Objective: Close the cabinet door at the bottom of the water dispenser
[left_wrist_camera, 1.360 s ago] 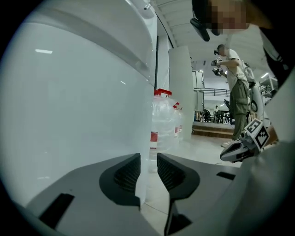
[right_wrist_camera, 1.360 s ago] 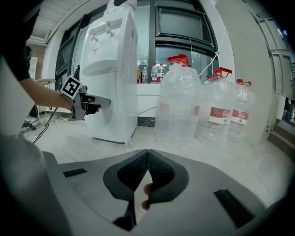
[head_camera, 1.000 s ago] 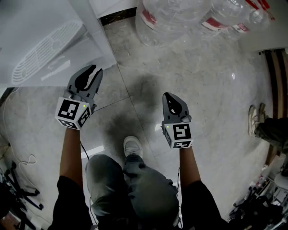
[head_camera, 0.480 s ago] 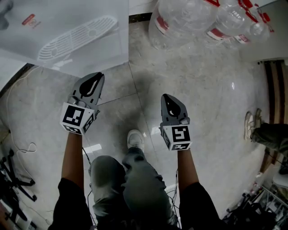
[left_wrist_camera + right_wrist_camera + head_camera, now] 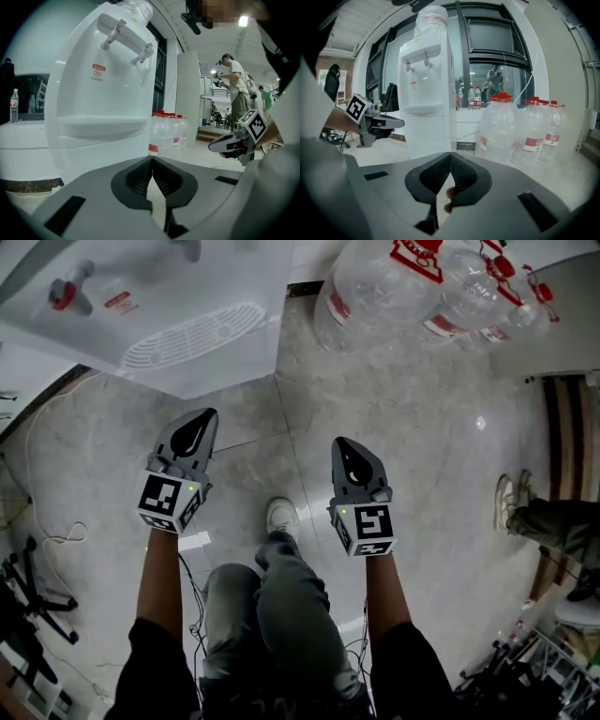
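Note:
The white water dispenser (image 5: pixel 169 324) stands at the upper left of the head view, its drip grille and taps showing from above. In the left gripper view its lower front (image 5: pixel 93 159) is a plain white face; I see no door standing out. My left gripper (image 5: pixel 204 414) hangs over the floor just in front of it; its jaws have just been closing and now meet with nothing between them (image 5: pixel 152 158). My right gripper (image 5: pixel 339 442) is beside it to the right, also shut and empty (image 5: pixel 451 153), and faces the dispenser (image 5: pixel 429 93).
Several large clear water bottles (image 5: pixel 394 287) with red caps stand right of the dispenser. The person's shoe (image 5: pixel 281 517) is between the grippers. Cables (image 5: pixel 47 540) trail at the left. Another person's feet (image 5: pixel 511 502) are at the right edge.
The left jaws went from open to shut. Both grippers rose from the dispenser's base, and the head view tilted so that the taps and bottle caps now show.

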Demonstrator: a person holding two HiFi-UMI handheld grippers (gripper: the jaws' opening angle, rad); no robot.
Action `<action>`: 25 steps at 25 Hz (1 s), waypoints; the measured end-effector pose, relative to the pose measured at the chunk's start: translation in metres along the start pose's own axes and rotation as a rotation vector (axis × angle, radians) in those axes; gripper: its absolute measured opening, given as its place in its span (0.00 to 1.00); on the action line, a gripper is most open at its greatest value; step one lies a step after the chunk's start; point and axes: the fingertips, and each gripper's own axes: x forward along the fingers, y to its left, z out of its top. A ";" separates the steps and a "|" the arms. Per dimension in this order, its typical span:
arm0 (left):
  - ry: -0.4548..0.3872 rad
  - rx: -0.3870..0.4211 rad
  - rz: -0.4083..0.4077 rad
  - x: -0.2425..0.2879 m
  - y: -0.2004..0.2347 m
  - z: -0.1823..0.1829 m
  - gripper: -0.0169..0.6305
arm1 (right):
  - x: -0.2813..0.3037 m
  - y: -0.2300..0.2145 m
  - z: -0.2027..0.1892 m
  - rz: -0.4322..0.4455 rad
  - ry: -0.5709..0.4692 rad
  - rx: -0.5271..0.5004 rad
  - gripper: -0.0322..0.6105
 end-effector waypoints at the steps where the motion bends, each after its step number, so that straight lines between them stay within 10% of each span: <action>1: 0.010 -0.006 -0.002 -0.006 -0.003 0.007 0.05 | -0.006 0.001 0.010 0.001 0.000 0.002 0.07; 25: 0.007 -0.046 0.107 -0.206 -0.032 0.242 0.05 | -0.159 0.077 0.270 0.077 -0.038 -0.030 0.07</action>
